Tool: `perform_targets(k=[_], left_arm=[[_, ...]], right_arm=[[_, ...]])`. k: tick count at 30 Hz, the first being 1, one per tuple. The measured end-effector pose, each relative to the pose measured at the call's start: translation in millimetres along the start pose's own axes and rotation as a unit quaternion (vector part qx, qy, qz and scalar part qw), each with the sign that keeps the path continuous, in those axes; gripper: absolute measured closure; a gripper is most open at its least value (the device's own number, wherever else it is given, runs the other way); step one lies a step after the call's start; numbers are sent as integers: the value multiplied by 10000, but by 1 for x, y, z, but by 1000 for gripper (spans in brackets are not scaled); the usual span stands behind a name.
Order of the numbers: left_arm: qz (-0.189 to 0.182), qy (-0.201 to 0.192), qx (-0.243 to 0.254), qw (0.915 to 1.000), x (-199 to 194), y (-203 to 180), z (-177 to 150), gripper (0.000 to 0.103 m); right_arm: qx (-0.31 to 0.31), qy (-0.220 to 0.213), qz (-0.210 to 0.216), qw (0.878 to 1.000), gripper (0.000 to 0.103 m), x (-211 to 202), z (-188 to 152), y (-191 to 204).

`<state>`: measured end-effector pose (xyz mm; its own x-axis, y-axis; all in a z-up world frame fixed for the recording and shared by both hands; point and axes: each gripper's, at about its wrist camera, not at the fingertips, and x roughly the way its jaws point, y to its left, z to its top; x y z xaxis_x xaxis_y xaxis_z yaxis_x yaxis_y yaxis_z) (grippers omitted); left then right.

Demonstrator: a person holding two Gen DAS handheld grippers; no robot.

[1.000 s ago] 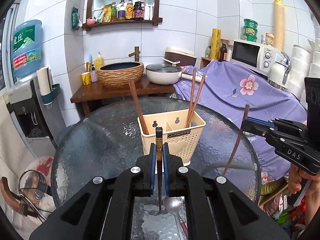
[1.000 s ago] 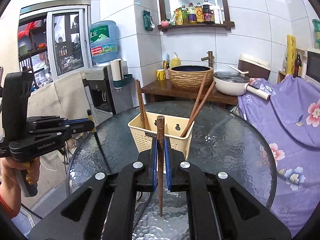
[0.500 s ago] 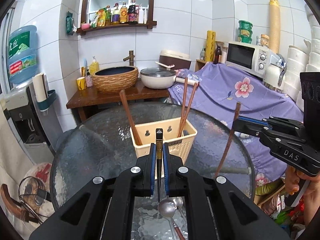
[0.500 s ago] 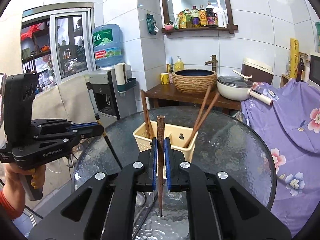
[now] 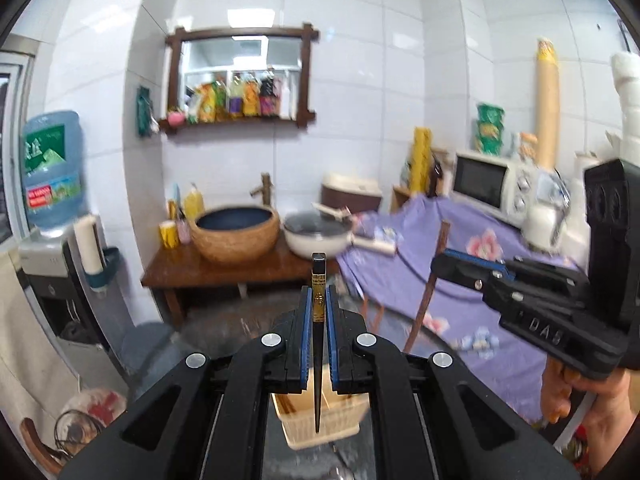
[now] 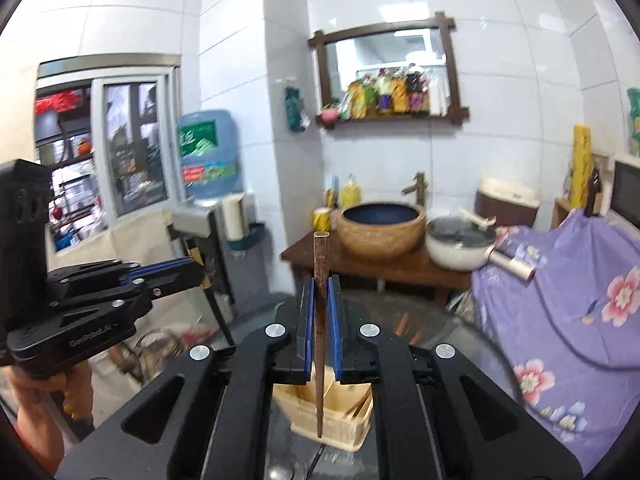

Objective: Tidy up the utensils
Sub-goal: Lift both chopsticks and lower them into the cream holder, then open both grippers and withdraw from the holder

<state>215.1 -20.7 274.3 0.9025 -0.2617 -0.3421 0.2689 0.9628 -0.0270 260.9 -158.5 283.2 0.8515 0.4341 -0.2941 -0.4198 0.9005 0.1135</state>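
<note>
left gripper [image 5: 319, 312]: blue pads clamped tight on a black chopstick [image 5: 318, 344], standing upright, tip pointing down
basket [image 5: 320, 420]: beige, right under that tip, pretty blurry
right gripper [image 5: 440, 266]: off to the right, gripping a brown chopstick [image 5: 430, 284], slightly tilted
far back: wooden counter [image 5: 240, 270] with woven basin [image 5: 234, 234]

Your left hand-held gripper [image 5: 316, 312] is black with blue pads, clamping a black chopstick [image 5: 317, 344] banded in gold — your right hand-held gripper [image 6: 319, 312] matches, gripping a brown chopstick [image 6: 319, 332]. Below sits a cream utensil basket [image 6: 332, 424]; the cloth [image 6: 568, 304] is purple with pink flowers.
</note>
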Motion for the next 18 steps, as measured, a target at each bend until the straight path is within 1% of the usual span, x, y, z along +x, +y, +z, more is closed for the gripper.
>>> perform_targets(k=[3, 5, 7, 9, 13, 18], left_arm=[[70, 9, -200, 9998, 16, 3, 15, 96], [156, 38, -276, 9995, 28, 4, 15, 96], [263, 135, -323, 9990, 45, 6, 7, 96], [355, 227, -355, 9985, 60, 8, -4, 96], [456, 552, -440, 9965, 89, 15, -37, 96], [502, 868, -478, 9938, 110, 24, -68, 96]], right_arm=[[-49, -73, -268, 9996, 95, 15, 16, 2], [-55, -71, -394, 9992, 95, 29, 17, 2], [-25, -35, -488, 9988, 95, 42, 12, 0], [61, 57, -540, 9985, 95, 58, -1, -4], [265, 376, -580, 9973, 95, 87, -35, -17], [465, 672, -587, 9949, 95, 108, -68, -28]])
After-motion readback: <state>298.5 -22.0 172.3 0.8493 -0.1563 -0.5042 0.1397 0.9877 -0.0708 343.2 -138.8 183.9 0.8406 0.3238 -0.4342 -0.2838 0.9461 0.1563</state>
